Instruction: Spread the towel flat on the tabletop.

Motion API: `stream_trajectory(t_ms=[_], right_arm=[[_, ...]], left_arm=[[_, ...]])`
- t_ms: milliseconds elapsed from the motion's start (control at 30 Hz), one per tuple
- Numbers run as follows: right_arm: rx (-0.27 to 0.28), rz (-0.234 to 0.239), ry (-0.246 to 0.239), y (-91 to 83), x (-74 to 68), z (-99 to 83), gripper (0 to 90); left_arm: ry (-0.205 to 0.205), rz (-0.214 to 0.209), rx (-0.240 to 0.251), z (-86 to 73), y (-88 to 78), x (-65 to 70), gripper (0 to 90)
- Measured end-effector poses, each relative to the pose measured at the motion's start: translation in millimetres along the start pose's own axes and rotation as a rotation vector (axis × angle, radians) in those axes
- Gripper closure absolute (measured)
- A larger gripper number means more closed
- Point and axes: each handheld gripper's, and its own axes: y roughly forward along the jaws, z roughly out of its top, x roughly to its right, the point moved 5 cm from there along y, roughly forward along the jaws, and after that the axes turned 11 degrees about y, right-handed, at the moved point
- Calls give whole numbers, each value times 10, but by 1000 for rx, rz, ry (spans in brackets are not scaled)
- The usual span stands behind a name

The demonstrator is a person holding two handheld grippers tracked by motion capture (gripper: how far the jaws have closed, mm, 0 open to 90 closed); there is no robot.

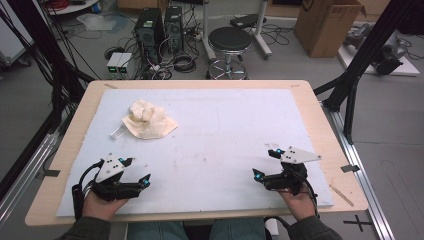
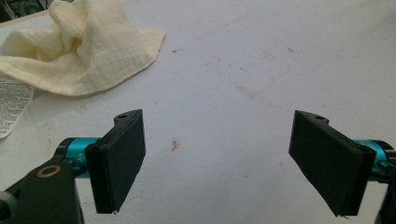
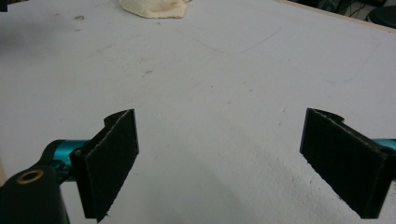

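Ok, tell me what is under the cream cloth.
A printed label sticks out from under the crumpled cloth at its near left edge, on the white mat. How far it runs underneath is covered.

The crumpled cream waffle-weave cloth at ten o'clock looks soft and matt. The pale grey foam-like mat is matt, scuffed, speckled. The light wooden tabletop looks smooth.

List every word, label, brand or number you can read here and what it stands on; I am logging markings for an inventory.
No text here can be read.
Small printed label tucked under the crumpled cream woven cloth: rows of dark print, too small and blurred to read.
Black computer towers on the floor and brown cardboard box: no legible markings.
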Motion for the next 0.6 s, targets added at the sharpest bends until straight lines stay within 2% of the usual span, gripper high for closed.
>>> stream_trajectory(t_ms=[167,600], right_arm=[[1,1,13,3,26,-3,109],[9,0,4,-11,10,2,109]], left_arm=[[6,-5,-6,1,24,8,192],[9,-4,-3,0,10,4,192]])
